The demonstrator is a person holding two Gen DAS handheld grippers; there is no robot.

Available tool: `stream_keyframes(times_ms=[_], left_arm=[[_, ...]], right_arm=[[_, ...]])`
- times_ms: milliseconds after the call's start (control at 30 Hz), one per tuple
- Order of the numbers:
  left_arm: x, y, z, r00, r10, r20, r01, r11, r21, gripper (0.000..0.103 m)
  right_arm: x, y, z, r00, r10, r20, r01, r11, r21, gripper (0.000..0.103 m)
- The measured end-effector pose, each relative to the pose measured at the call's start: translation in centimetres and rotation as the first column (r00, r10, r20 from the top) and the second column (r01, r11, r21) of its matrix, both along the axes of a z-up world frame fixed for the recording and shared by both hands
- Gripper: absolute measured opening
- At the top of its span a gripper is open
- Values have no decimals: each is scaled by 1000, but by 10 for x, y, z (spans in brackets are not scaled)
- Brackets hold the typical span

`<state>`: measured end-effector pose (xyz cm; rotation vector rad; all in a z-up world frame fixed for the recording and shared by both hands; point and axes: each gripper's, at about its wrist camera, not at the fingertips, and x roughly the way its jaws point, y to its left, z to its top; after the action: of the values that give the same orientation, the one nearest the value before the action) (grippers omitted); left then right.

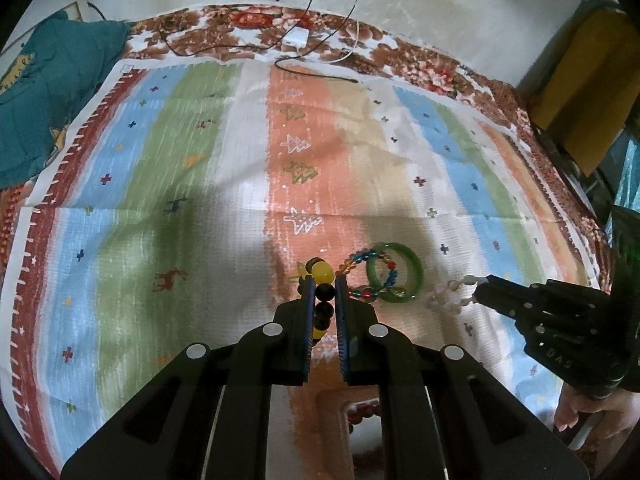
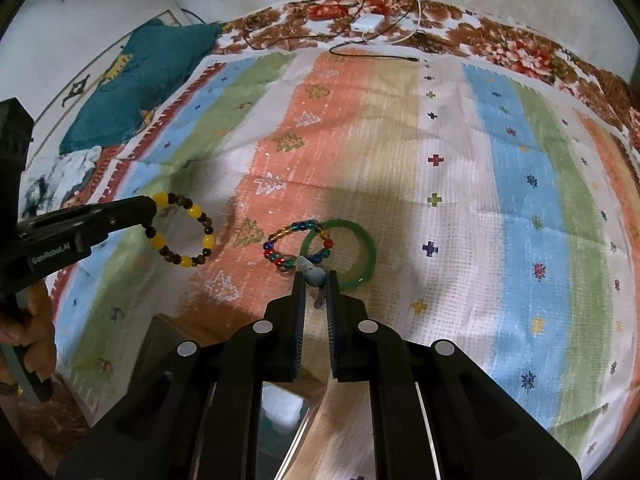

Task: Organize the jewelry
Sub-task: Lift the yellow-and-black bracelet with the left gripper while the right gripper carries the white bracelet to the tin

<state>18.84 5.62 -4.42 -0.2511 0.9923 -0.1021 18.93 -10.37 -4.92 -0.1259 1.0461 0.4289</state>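
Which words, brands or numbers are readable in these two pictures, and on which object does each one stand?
"GenRobot.AI": white print on the side of the left gripper, seen in the right wrist view.
Raised letters on the side of the right gripper, seen in the left wrist view: upside down and too blurred to read surely.
No other text is visible; the striped cloth carries only small pictures.

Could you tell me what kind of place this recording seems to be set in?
Probably a home bedroom: a striped cloth lies over a floral bedspread, with a teal pillow and a charger by the wall.
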Motion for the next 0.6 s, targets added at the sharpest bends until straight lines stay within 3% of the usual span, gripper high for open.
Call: stream_keyframes(times_ms=[433,600], left_arm=[[-22,-5,22,998,-4,58,4,1000,-4,9],[-34,-6,34,996,-7,90,8,1000,-21,9]], right_arm=[[-19,4,17,998,8,63,-6,999,-32,11],[-30,2,27,996,5,84,-5,1000,-6,11]])
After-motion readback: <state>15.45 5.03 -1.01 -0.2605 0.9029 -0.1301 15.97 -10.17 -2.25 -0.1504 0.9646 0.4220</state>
